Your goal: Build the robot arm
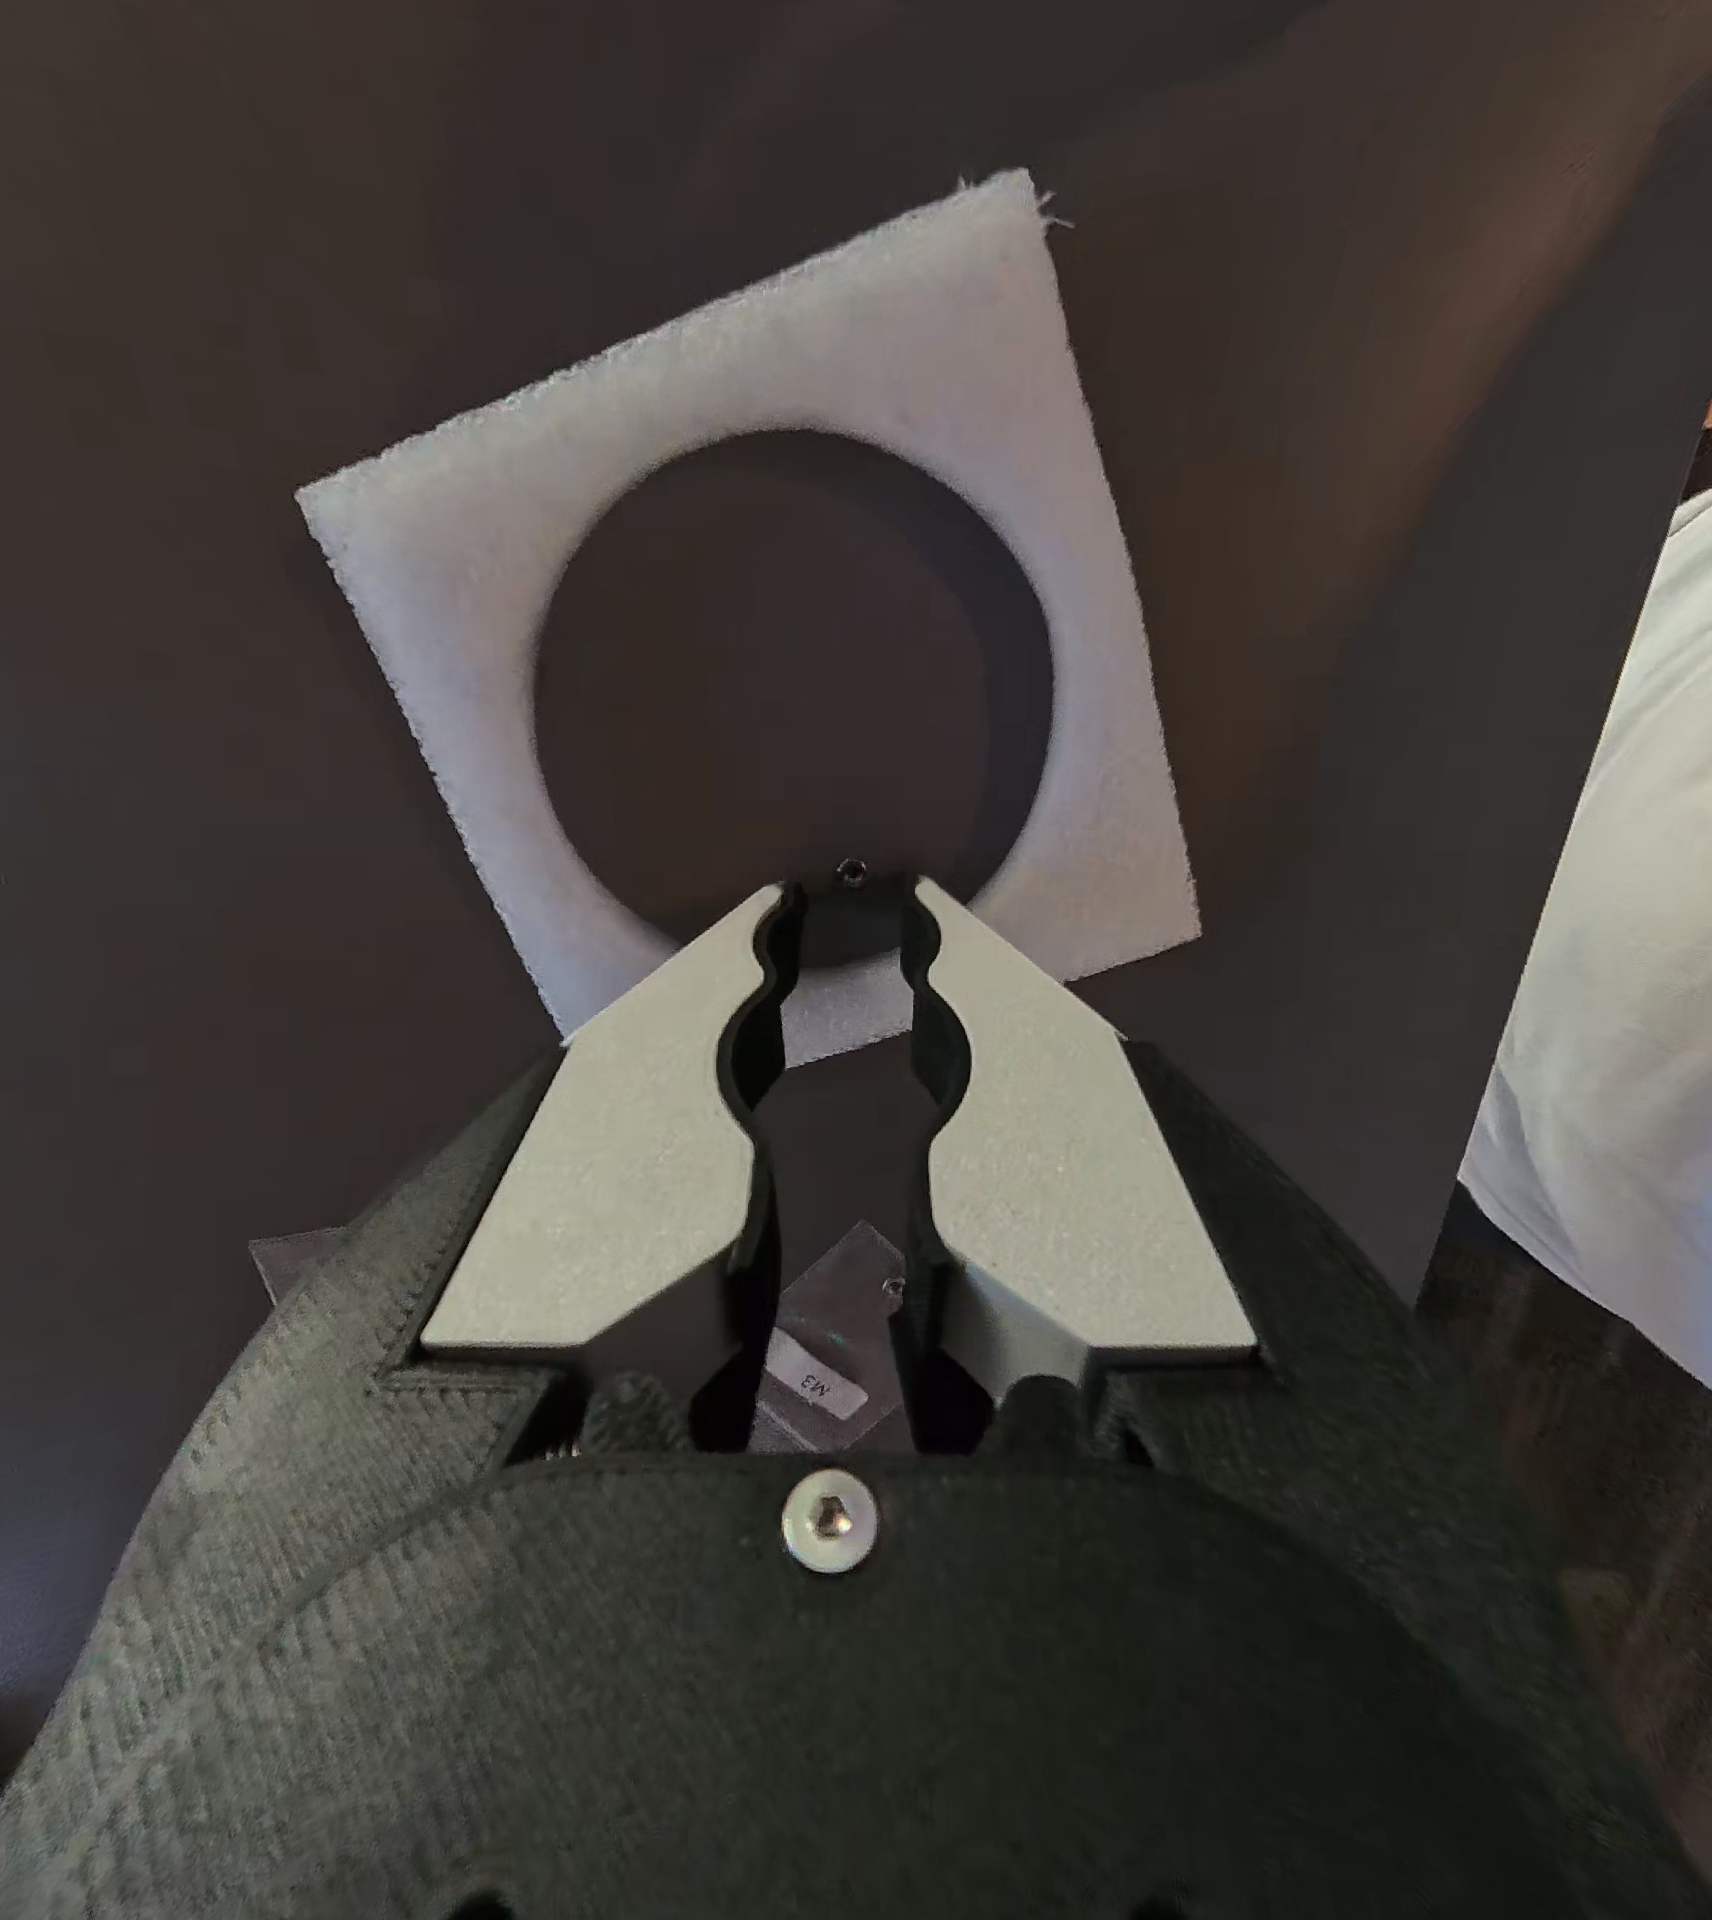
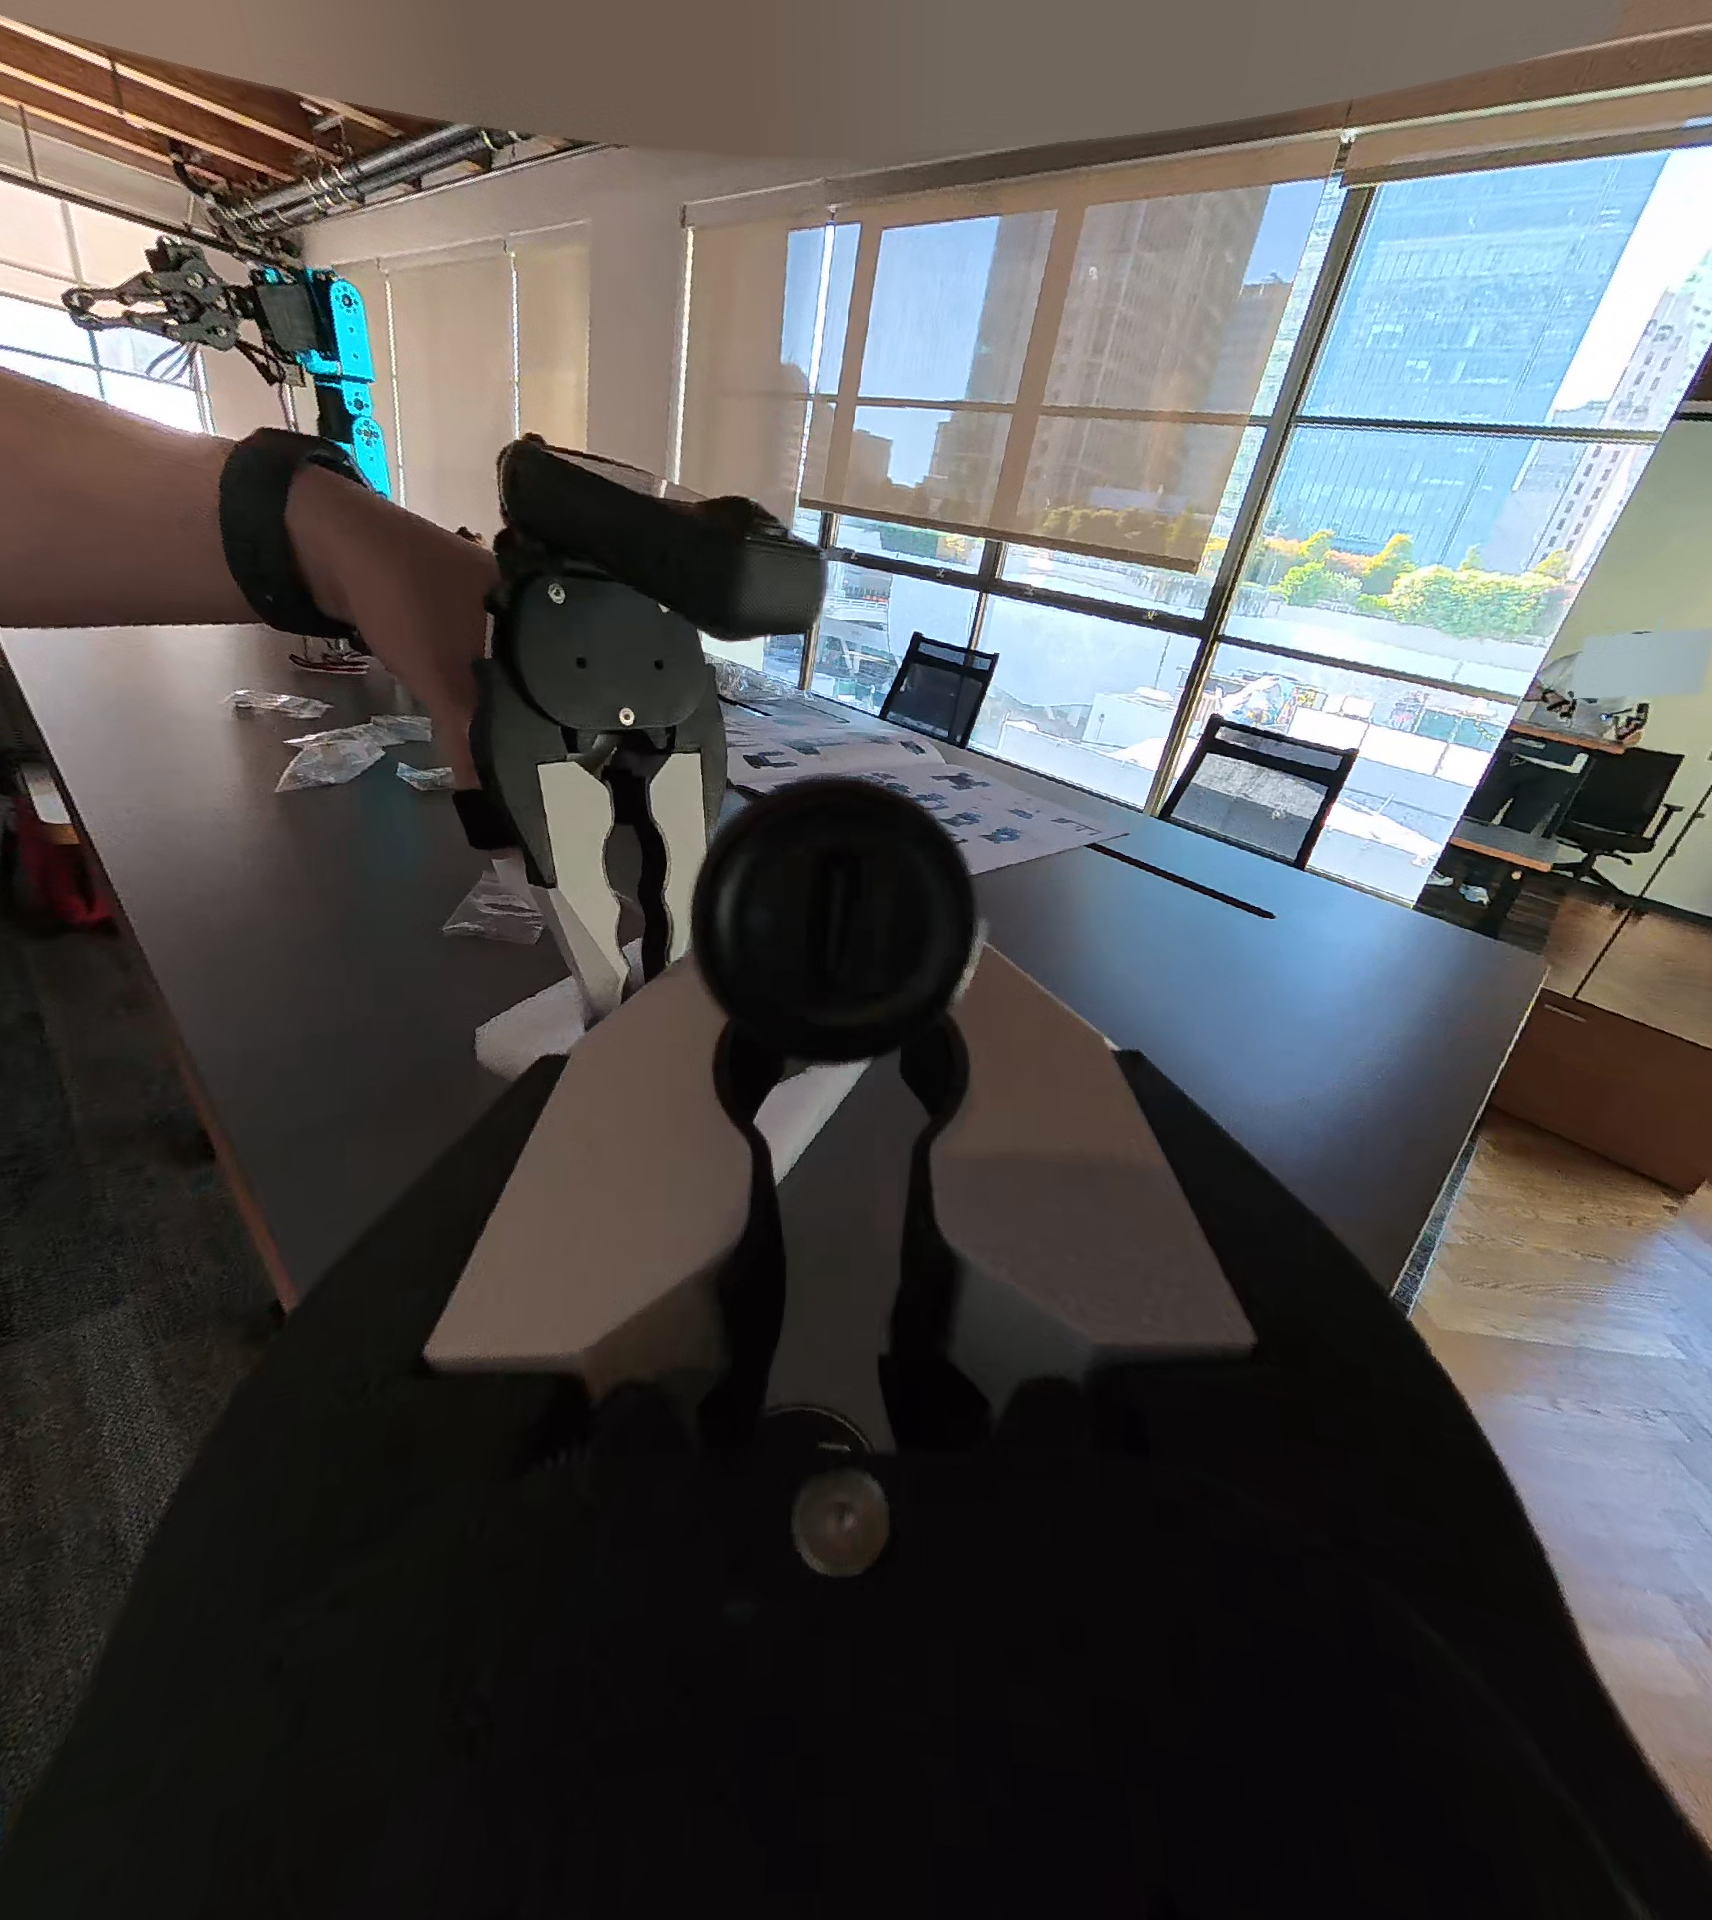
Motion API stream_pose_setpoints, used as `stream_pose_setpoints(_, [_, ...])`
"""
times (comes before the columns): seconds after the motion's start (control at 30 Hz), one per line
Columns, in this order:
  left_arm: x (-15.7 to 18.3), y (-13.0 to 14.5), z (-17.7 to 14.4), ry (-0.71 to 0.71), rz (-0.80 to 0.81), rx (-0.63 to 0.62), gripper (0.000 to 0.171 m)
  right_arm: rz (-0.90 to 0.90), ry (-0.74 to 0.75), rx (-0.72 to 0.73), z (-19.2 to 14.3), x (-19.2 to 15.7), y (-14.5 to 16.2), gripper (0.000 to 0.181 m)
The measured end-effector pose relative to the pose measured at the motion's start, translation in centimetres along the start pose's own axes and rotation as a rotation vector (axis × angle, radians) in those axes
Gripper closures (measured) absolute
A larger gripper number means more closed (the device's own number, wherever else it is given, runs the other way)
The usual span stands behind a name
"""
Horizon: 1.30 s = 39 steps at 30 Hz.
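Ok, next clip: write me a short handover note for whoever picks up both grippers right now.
Left gripper: open a little, tips down at the near rim of the hole in a white foam square on the dark table; a small screw shows between the tips.
Right gripper: shut on a black round knob, held above the table.
Small bags and an open booklet lie farther along the table.

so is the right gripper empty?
No, the right gripper is shut on a round black knob held between its fingertips.

Small lettered sticker (image 1: 824, 1390) under tongs
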<state>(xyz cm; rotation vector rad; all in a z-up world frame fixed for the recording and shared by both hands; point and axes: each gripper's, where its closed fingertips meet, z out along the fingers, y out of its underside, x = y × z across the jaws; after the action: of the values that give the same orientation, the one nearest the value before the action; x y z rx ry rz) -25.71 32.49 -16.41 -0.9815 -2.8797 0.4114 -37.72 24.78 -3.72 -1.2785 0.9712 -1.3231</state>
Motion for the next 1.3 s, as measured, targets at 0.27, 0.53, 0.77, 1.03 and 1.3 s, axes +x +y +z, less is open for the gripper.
stream_pose_setpoints(0.27, [-0.1,-0.5,0.1,-0.013,-0.001,0.031,0.158,0.018,-0.020,-0.001,0.3,0.1,0.3,0.166])
stream_pose_setpoints(0.53, [-0.4,-0.8,0.2,0.004,-0.003,0.048,0.167,0.031,-0.032,-0.019,0.8,0.1,0.8,0.166])
stream_pose_setpoints(0.77, [-1.5,-1.4,-4.3,0.029,-0.214,0.329,0.168,0.043,-0.046,-0.020,1.9,-0.7,0.5,0.166])
stream_pose_setpoints(1.03, [-1.5,5.2,-19.1,0.171,-0.577,0.980,0.168,0.036,-0.166,0.059,8.9,-5.6,-2.3,0.167])
stream_pose_setpoints(1.3, [4.4,21.1,-34.9,-0.045,-0.590,1.250,0.169,0.002,-0.345,0.148,21.0,-16.7,-6.2,0.167])
